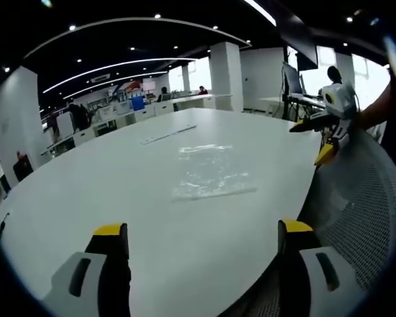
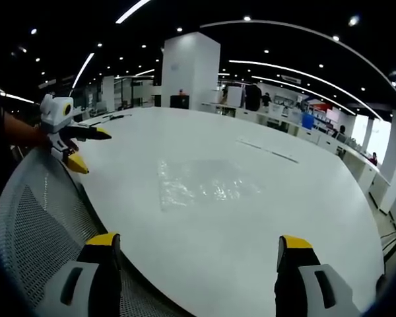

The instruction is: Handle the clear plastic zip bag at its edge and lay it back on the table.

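The clear plastic zip bag (image 1: pixel 211 173) lies flat and crinkled on the white table (image 1: pixel 105 178), with neither gripper touching it. My left gripper (image 1: pixel 203 231) hovers short of the bag over the table's near edge, jaws wide apart and empty. Coming in from the right, my right gripper (image 1: pixel 310 140) is held by a hand beside the table edge, jaws spread. In the right gripper view the bag (image 2: pixel 204 185) lies ahead of my right gripper (image 2: pixel 199 241), which is open and empty. My left gripper (image 2: pixel 89 150) shows at the left, open too.
A grey mesh chair back (image 1: pixel 363 198) (image 2: pixel 33 218) stands against the table's near edge between the two grippers. A thin pale strip (image 1: pixel 168 134) (image 2: pixel 267 150) lies on the table beyond the bag. Desks, pillars and people fill the office behind.
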Tool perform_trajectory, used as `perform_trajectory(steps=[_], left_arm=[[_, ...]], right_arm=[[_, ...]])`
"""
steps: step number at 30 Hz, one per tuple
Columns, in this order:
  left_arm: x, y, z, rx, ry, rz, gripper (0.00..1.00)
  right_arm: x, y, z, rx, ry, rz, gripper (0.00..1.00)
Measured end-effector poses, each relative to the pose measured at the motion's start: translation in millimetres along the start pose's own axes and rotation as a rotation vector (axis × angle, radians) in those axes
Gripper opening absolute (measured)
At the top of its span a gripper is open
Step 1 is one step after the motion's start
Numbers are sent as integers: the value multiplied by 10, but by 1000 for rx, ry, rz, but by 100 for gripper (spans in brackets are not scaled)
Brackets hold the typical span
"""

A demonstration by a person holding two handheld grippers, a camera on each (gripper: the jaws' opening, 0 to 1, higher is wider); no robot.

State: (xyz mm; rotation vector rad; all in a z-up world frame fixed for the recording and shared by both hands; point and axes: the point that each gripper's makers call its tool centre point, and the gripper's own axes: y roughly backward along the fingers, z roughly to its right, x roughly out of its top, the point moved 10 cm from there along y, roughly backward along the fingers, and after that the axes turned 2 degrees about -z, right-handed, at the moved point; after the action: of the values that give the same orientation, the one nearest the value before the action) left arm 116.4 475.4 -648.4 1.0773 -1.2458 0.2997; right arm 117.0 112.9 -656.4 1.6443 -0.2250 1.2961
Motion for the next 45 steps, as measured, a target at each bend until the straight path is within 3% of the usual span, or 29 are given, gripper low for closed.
perform_trajectory(steps=[8,20,45], left_arm=[[22,0,13,-25,-1,-6,98],[126,-58,-104,-64,-100,-25,99],[261,-327,-362,-161,-332,-93,80]], right_arm=[[-7,0,9,-2,-4,4,100],[-1,-4,-7,9,-3,0,100],[1,0,3,1,-7,3,99]])
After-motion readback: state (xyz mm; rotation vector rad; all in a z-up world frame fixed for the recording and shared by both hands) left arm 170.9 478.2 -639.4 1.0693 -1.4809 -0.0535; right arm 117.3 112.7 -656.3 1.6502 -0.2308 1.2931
